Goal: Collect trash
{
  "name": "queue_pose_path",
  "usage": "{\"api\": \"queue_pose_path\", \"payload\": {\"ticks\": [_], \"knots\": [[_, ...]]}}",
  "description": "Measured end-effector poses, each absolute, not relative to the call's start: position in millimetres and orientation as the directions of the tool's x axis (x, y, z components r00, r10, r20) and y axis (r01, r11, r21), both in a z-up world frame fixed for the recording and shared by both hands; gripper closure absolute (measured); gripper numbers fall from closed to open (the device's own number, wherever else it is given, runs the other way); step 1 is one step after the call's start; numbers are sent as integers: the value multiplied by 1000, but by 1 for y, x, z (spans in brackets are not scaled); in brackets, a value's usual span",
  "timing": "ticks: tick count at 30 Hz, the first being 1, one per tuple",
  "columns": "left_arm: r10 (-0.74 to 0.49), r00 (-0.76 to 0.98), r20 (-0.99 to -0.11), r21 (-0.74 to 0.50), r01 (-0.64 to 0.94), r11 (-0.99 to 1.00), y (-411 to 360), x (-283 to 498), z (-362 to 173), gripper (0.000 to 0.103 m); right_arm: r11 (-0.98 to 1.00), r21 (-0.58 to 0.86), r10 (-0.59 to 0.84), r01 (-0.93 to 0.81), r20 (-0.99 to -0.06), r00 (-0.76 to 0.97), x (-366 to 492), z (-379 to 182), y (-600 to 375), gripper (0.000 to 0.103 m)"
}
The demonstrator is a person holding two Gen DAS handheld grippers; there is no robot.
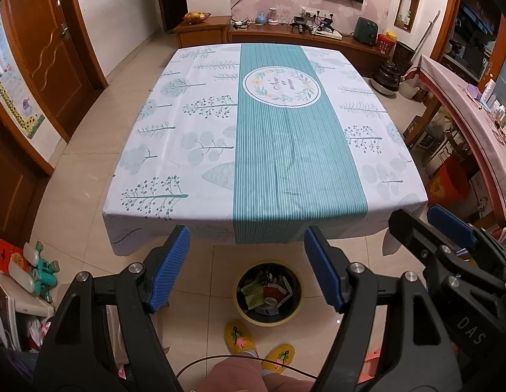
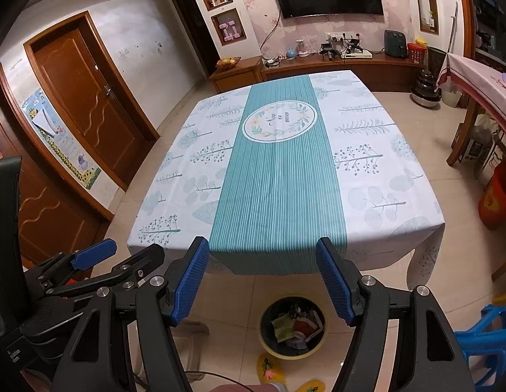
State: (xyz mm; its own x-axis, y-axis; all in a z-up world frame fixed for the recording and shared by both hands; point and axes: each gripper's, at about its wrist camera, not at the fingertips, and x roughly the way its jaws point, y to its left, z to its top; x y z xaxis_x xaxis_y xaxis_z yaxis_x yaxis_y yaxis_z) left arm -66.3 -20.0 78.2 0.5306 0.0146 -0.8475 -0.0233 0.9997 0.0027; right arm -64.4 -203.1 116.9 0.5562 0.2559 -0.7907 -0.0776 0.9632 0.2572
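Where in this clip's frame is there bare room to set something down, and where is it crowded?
The tablecloth shows bare from near edge to far edge, teal stripe included. The floor tiles between table and trash bin are narrow. The bin holds wrappers, with yellow slippers beside it. The left hand-held gripper and right hand-held gripper are open, holding nothing.

Right gripper (image 2: 262,281), jaws apart, above the trash bin (image 2: 292,326).

Left gripper (image 1: 246,268) and right gripper (image 2: 262,281): black angular frames, ribbed blue pads, silver screw heads, thin black cable beneath. Right gripper body lettered, possibly "DAS". Yellow slippers (image 1: 240,336).
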Motion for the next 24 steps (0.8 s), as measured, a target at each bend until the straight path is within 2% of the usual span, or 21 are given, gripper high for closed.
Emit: {"api": "queue_pose_path", "payload": {"ticks": [24], "knots": [[43, 528, -848, 21, -48, 999, -26, -74, 80, 33, 963, 258, 258, -80, -793, 552, -69, 117, -201, 34]]}}
